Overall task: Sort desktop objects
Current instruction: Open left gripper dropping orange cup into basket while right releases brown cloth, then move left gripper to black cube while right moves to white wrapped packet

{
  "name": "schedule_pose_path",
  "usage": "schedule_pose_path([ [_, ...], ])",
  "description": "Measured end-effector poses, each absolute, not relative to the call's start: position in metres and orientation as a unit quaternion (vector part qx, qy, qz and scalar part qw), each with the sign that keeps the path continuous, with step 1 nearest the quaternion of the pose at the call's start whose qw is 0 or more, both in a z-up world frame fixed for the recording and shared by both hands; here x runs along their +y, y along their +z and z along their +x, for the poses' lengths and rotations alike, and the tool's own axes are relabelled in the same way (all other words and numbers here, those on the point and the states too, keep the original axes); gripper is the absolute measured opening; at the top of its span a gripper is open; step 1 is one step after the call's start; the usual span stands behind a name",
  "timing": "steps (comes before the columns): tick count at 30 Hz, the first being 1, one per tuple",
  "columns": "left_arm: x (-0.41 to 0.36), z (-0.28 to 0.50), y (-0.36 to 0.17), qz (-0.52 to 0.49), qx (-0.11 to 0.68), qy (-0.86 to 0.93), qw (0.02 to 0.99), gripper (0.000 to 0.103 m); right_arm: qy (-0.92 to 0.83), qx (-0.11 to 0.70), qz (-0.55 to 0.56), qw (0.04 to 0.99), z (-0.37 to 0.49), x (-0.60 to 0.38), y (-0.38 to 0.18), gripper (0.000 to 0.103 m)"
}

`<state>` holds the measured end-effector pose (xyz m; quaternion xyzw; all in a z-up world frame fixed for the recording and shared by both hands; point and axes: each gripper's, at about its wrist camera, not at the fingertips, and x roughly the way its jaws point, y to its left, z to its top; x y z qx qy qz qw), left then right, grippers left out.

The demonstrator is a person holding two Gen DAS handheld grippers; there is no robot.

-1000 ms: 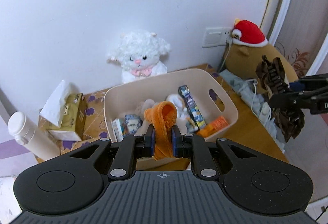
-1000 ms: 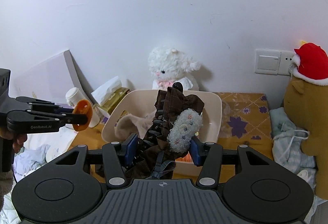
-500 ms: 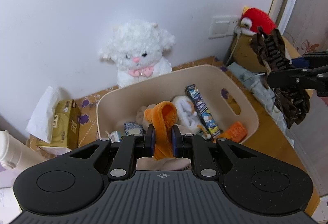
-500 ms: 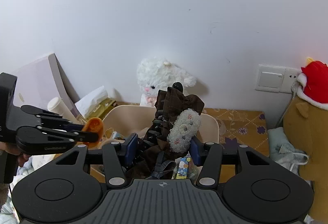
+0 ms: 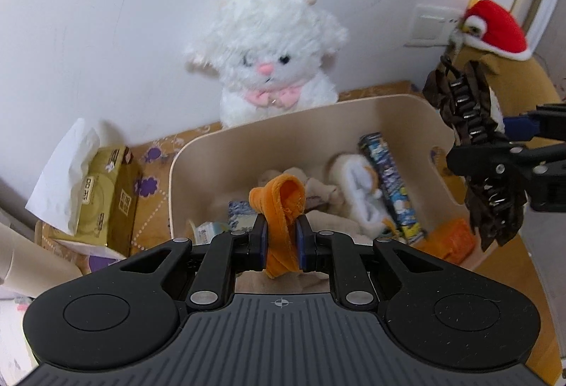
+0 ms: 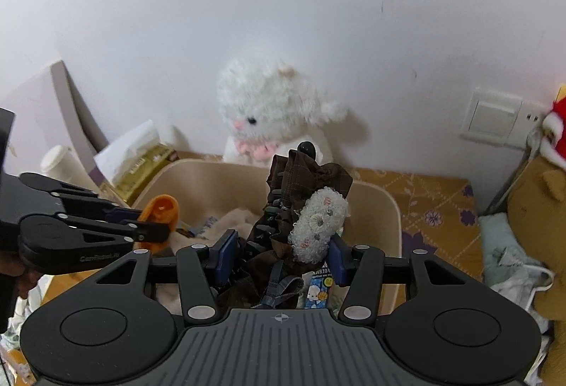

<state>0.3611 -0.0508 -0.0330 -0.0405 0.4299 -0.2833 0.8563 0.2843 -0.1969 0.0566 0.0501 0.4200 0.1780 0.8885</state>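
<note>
Left tool (image 5: pixel 281 241) clamps orange cloth (image 5: pixel 281 205) | right tool (image 6: pixel 279 253) clamps brown clip (image 6: pixel 297 205) | beige bin (image 5: pixel 318 124): boxes, plush

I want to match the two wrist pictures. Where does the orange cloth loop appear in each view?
Left wrist view: the orange cloth loop is at lower centre, pinched in the left tool, over the beige basket.
Right wrist view: the loop is at left of centre, at the tip of the left tool that comes in from the left edge.
Shared landmark: the white plush lamb behind the basket.
</note>
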Motion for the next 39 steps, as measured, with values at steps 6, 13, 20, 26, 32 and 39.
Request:
schedule_pose_path([
  [6, -0.065, 0.365, -0.050, -0.002, 0.449, -0.273, 0.851, 0.015, 0.164, 0.457, 0.041, 0.873, 0.293, -0.189, 0.026, 0.049],
  [13, -0.069, 0.365, -0.057, -0.001, 0.468, -0.275, 0.840, 0.047, 0.137, 0.480, 0.039, 0.866, 0.293, -0.194, 0.006, 0.052],
  [20, -0.072, 0.351, -0.055, 0.030, 0.460, -0.279, 0.842, 0.068, 0.134, 0.466, 0.027, 0.874, 0.279, -0.203, 0.016, 0.072],
  [26, -0.073, 0.337, -0.045, 0.048, 0.440, -0.278, 0.853, 0.075, 0.132, 0.450, 0.026, 0.883, 0.267, -0.210, 0.035, 0.081],
  [32, -0.067, 0.326, -0.035, 0.040, 0.432, -0.273, 0.859, 0.078, 0.138, 0.433, 0.011, 0.891, 0.253, -0.209, 0.051, 0.089],
  [39, -0.055, 0.311, -0.024, 0.026, 0.425, -0.265, 0.865, 0.078, 0.146, 0.412, 0.021, 0.899, 0.232, -0.212, 0.069, 0.101],
])
